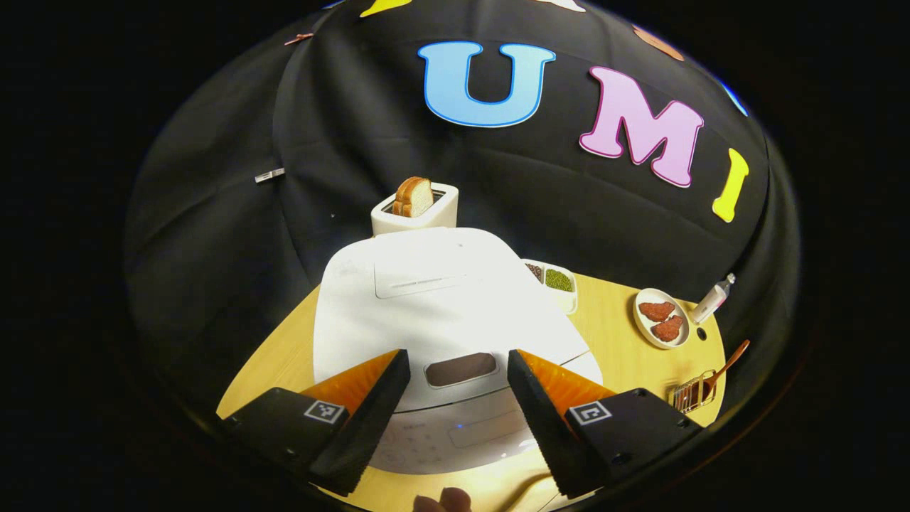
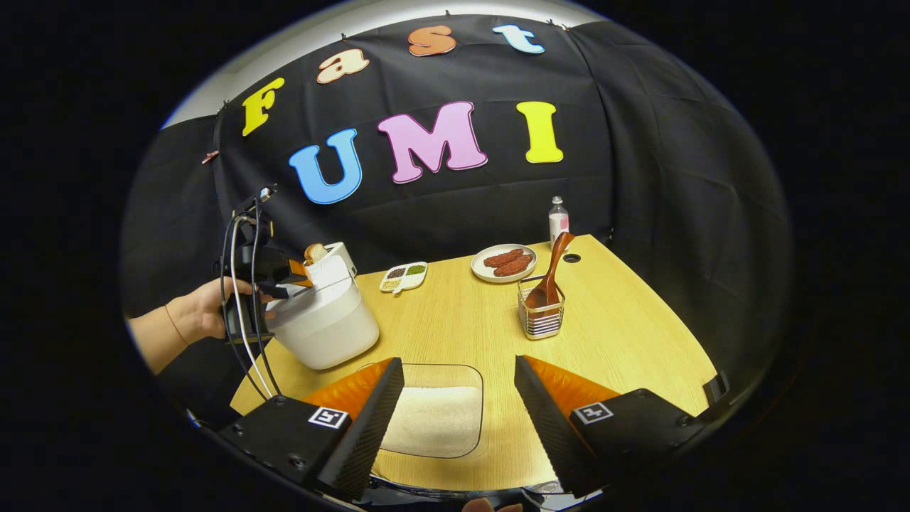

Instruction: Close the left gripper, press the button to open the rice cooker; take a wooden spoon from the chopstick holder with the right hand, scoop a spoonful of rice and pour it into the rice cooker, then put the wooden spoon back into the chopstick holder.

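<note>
While both claws gape empty, the left claw (image 1: 458, 398) hovers over the rice cooker's (image 1: 441, 299) button (image 1: 461, 369).

Light falls from overhead, bright on the desk (image 2: 625, 334) and dim against the dark cloth wall. In the left gripper view the rice cooker (image 1: 441, 306) lid glares nearly blown-out white, losing surface detail. Both views are sharp at centre, with strong fisheye bending and darkening toward the edges.

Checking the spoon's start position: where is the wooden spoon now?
In the right gripper view the wooden spoon stands in the wire holder, near the plate.
</note>
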The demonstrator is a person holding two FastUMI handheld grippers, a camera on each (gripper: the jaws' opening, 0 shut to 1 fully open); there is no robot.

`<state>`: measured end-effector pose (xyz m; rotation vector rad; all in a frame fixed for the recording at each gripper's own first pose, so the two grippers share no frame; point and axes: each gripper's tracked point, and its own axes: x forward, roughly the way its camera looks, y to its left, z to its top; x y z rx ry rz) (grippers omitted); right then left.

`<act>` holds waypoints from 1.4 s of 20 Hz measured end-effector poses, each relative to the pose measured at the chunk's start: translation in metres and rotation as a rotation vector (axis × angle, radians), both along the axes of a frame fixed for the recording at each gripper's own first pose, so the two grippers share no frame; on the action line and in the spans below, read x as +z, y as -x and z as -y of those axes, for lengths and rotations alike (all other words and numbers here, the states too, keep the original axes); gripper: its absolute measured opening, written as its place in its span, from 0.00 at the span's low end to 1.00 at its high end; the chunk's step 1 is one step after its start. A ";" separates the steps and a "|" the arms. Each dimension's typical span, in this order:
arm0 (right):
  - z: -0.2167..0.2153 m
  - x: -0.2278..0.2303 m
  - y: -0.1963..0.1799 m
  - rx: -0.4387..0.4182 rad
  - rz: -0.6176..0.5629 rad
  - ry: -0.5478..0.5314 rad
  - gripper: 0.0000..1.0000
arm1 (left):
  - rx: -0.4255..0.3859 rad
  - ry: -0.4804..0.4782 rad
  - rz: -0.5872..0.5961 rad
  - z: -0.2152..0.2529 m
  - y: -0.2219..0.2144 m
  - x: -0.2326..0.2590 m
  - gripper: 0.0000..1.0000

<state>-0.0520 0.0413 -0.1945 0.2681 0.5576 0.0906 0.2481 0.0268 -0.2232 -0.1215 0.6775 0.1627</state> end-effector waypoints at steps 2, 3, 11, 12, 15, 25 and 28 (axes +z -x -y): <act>-0.002 0.000 -0.001 0.000 0.001 -0.004 0.98 | -0.013 -0.065 0.000 0.001 0.002 -0.005 0.99; -0.003 0.000 -0.001 0.001 0.000 -0.005 0.99 | -0.007 -0.065 0.003 0.003 0.001 -0.006 0.99; -0.009 0.000 0.001 0.020 0.003 -0.001 0.99 | -0.009 -0.050 0.091 0.001 -0.001 0.012 0.98; -0.008 0.001 0.000 0.019 0.004 0.000 0.99 | -0.008 -0.045 0.114 0.001 0.000 0.018 0.94; -0.004 0.004 -0.003 0.011 0.011 -0.004 0.99 | -0.030 -0.066 0.188 0.001 -0.004 0.046 0.94; 0.002 0.030 -0.016 0.003 0.091 0.028 0.99 | -0.175 -0.001 0.527 0.032 0.080 0.158 0.94; 0.003 0.045 -0.022 0.005 0.131 0.043 0.99 | -0.259 0.041 0.598 0.048 0.119 0.181 0.94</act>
